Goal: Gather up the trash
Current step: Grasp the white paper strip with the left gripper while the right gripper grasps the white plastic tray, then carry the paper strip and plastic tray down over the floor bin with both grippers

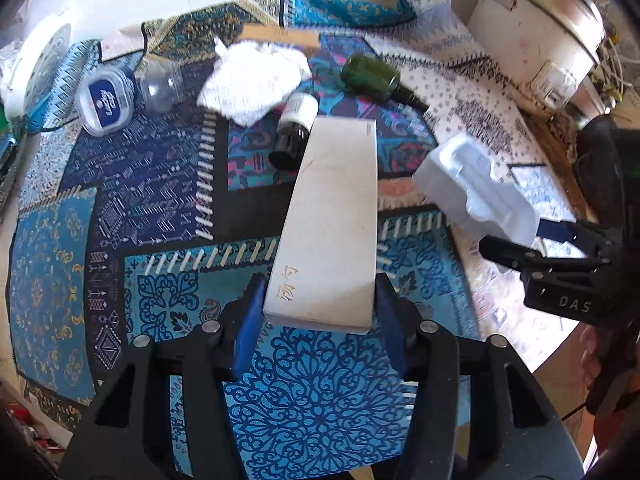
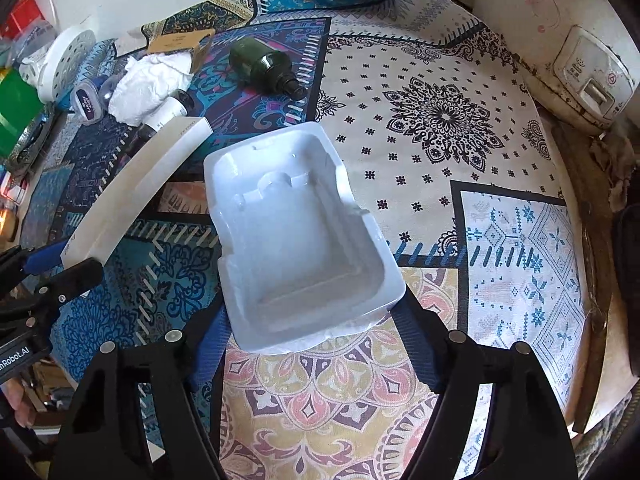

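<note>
So the left gripper (image 1: 320,304) has its blue pads clamped on the near end of a long flat white cardboard box (image 1: 332,216), which sticks out away from the camera over the patterned blue patchwork tablecloth (image 1: 160,208). The right gripper (image 2: 312,332) is closed on a white moulded plastic tray insert (image 2: 296,232), held tilted just to the right of that box, above the cloth. Past the box's far end: a small dark bottle with a white label (image 1: 294,130) lying right against its corner, a crumpled white tissue (image 1: 252,80) left of that, a dark green glass bottle (image 1: 372,76) on its side to the right, and a small clear plastic tub with a blue lid (image 1: 108,100) further left.
</note>
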A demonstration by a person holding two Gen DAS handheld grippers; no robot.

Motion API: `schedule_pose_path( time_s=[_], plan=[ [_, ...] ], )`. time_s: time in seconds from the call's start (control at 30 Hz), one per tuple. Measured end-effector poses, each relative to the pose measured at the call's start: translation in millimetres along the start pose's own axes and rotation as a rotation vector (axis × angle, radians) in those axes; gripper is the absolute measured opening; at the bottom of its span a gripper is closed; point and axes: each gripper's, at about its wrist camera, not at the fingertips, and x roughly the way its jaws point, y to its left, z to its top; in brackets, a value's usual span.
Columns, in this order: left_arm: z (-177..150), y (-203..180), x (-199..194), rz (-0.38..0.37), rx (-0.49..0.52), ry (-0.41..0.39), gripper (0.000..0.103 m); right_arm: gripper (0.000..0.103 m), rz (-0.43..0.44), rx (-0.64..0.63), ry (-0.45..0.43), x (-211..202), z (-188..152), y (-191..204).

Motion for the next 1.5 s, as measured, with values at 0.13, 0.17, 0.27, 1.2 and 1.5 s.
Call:
schedule_pose_path(
  time_s=[0.13,0.17,0.27,1.2,1.5],
  plan=[
    [5.2,-8.6,-25.8,0.016,-0.020,-0.073,0.051,0.072,0.025,-0.016,-0.051,-22.1,-2.6,-5.2],
    [6.8,-11.7,-32.1,0.024,-0.026,-0.092,0.051,0.072,0.031,-0.021,-0.062,-26.4,-3.9,-5.0],
    [10.5,-21.0,-50.2,0.046,-0.040,-0.148,0.051,0.071,0.066,-0.027,-0.092,-36.0,0.6,-13.5],
    [-84.3,-5.5,-166.8,0.058,-0.076,-0.329,0.051,0.071,0.053,-0.020,-0.255,-117.5,-71.4,51.0],
    [-180.3,28.0,-187.1,0.010,-0.041,-0.263,0.051,0.071,0.038,0.021,-0.238,-116.8,-151.3,106.1]
  ],
)
